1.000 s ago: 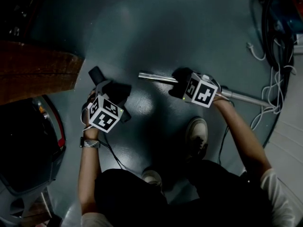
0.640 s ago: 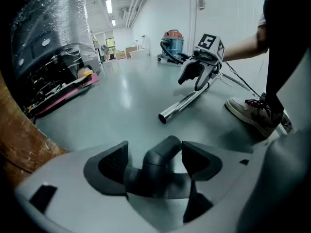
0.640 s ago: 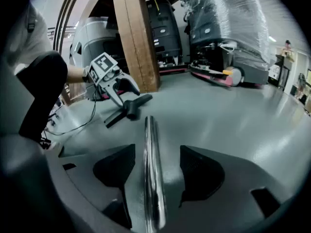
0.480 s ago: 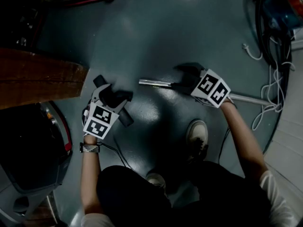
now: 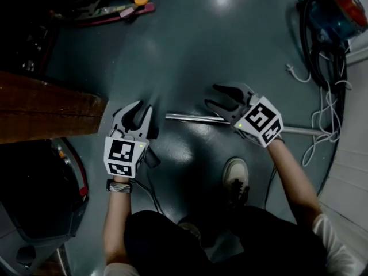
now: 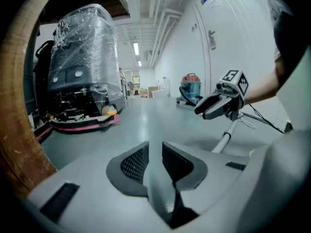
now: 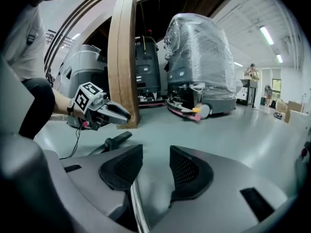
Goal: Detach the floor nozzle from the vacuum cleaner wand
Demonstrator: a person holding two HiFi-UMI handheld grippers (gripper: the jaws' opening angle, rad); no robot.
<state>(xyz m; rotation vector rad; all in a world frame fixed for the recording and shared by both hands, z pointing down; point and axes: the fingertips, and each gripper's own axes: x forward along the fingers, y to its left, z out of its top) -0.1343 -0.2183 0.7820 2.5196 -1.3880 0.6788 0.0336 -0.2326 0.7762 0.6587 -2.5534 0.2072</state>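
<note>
Left tongs [image 6: 155, 152], jaws closing with nothing between them, hover over a glossy grey-green floor [image 5: 190, 50]. Right tongs [image 7: 155, 154], jaws also closing and empty, hang just above a silver metal vacuum wand [image 5: 190, 118] lying on that floor. The black plastic floor nozzle [image 7: 116, 141] lies below the left tongs, near the wand's bare end.

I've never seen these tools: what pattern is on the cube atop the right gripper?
Black square markers on white faces of the cube, clearest in the head view.
</note>
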